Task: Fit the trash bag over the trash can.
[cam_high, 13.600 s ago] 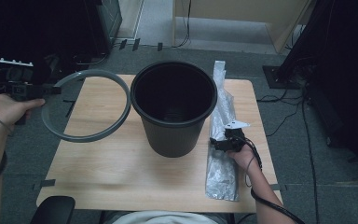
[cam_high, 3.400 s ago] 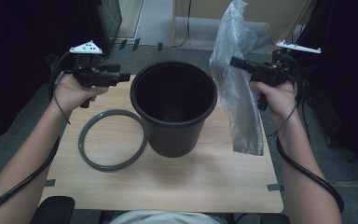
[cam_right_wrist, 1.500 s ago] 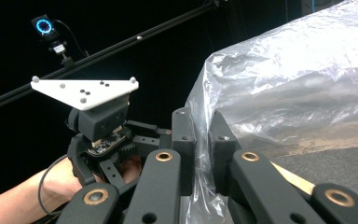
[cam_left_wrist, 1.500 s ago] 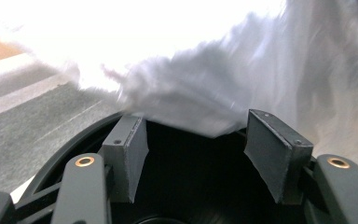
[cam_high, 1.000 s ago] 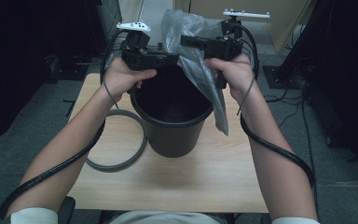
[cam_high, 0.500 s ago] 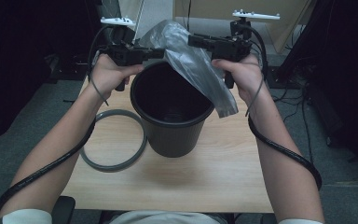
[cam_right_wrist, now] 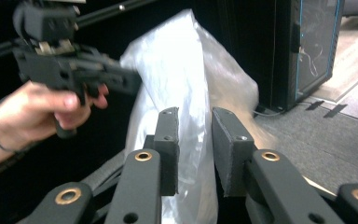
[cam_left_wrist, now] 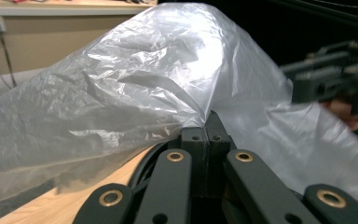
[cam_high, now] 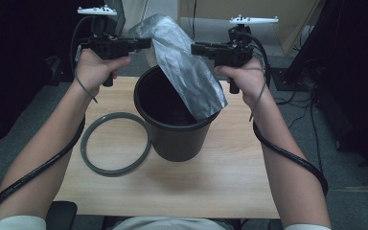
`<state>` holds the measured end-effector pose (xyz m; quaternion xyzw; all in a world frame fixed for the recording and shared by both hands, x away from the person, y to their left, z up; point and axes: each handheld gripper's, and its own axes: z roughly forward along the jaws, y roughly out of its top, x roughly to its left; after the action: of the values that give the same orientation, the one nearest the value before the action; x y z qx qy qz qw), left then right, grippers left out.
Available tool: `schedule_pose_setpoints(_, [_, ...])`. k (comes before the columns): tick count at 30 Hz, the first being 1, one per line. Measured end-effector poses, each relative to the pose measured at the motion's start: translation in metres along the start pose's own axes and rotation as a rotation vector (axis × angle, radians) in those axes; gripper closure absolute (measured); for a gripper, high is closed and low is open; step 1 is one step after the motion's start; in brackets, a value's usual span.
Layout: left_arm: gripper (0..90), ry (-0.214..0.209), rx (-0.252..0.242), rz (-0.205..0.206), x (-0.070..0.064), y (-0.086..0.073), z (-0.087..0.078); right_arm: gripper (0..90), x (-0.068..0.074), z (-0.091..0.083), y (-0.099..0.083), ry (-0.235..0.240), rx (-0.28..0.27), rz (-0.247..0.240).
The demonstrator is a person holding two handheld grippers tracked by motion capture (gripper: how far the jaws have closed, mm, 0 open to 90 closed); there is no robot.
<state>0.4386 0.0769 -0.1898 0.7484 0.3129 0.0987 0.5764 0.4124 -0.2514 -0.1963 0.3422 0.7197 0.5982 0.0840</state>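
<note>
1. One thin, crinkled, translucent plastic bag (cam_high: 184, 67) hangs above the black bucket (cam_high: 175, 127), its glossy film creased and ballooned at the top, its lower end drooping over the bucket's rim at about 3 o'clock.
2. Seen from the left gripper view, the bag (cam_left_wrist: 158, 88) billows like a pale, wrinkled dome with sharp folds that run down to the jaws.
3. Left gripper (cam_high: 141, 44) has its jaws pressed together on a pinch of the bag's film, at the bag's 9 o'clock edge.
4. Right gripper (cam_high: 197, 49) sits at the bag's 3 o'clock edge; in the right gripper view its jaws stand apart, with the bag (cam_right_wrist: 182, 93) showing through the gap beyond them.
5. Round, matte and slightly tapered, the bucket stands near the middle of the light wooden table (cam_high: 230, 177), smooth with a fine grain.
6. Flat on the table at the bucket's 9 o'clock lies a dark grey ring (cam_high: 87, 158), smooth and hoop-shaped, just beside the bucket's wall.
</note>
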Motion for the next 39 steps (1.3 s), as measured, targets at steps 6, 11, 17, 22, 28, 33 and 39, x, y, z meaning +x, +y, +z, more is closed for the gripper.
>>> schedule_pose_setpoints(6, [90.0, 0.068, 0.012, 0.016, 0.008, -0.003, -0.007, 68.9, -0.002, 0.013, -0.011, -0.02, 0.053, -0.015])
schedule_pose_setpoints(11, [90.0, 0.097, 0.059, 0.052, 0.009, -0.012, -0.003, 65.6, -0.004, 0.018, -0.018, -0.016, 0.059, -0.001])
schedule_pose_setpoints(17, [90.0, 0.051, 0.094, 0.055, 0.004, -0.023, 0.005, 63.9, -0.005, 0.016, -0.02, -0.014, 0.054, 0.006])
schedule_pose_setpoints(22, [90.0, 0.004, 0.116, 0.042, -0.003, -0.034, 0.012, 62.6, -0.008, 0.013, -0.024, -0.012, 0.04, 0.015])
schedule_pose_setpoints(28, [89.9, -0.054, 0.158, 0.042, -0.013, -0.049, 0.024, 58.7, -0.015, 0.007, -0.03, -0.015, 0.011, 0.04])
schedule_pose_setpoints(33, [74.8, -0.102, 0.193, 0.054, -0.021, -0.061, 0.031, 57.0, -0.018, 0.003, -0.033, -0.018, 0.004, 0.043])
schedule_pose_setpoints(39, [58.9, -0.109, 0.211, 0.037, -0.018, -0.069, 0.03, 56.9, -0.021, 0.001, -0.037, -0.024, 0.007, 0.05])
